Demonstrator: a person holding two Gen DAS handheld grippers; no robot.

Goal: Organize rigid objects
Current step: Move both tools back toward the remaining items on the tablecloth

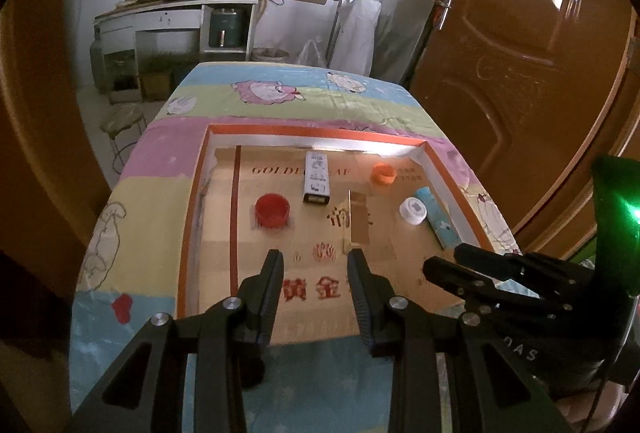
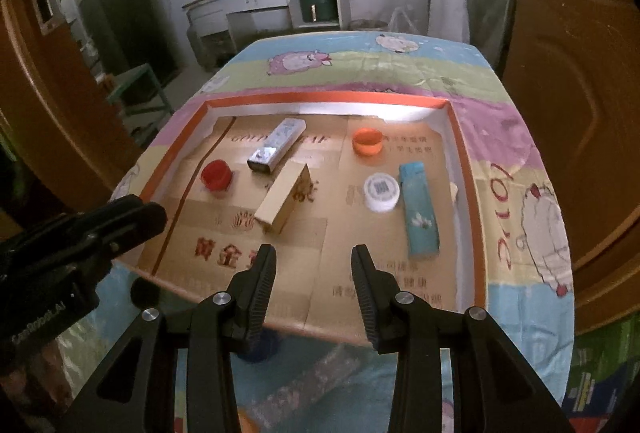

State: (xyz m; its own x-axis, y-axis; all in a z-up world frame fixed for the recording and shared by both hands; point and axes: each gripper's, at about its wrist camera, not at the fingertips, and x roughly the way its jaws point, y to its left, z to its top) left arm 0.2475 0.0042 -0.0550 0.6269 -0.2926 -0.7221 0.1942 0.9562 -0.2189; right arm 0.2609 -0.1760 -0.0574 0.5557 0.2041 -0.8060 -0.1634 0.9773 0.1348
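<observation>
Tools poised over tray of rigid objects

Left tool and right tool hover spread, empty, at the near edge of the tray. Tan box lies centrally, long axis apparently running diagonally, near-left to far-right; blue box lies lengthwise by the right wall.

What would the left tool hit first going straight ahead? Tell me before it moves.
Probably the tan cardboard box, seen nearly edge-on just beyond the open left tool and slightly right of its line. If it passes that, the silver box lies farther on. Depth is uncertain in the fisheye view.
</observation>
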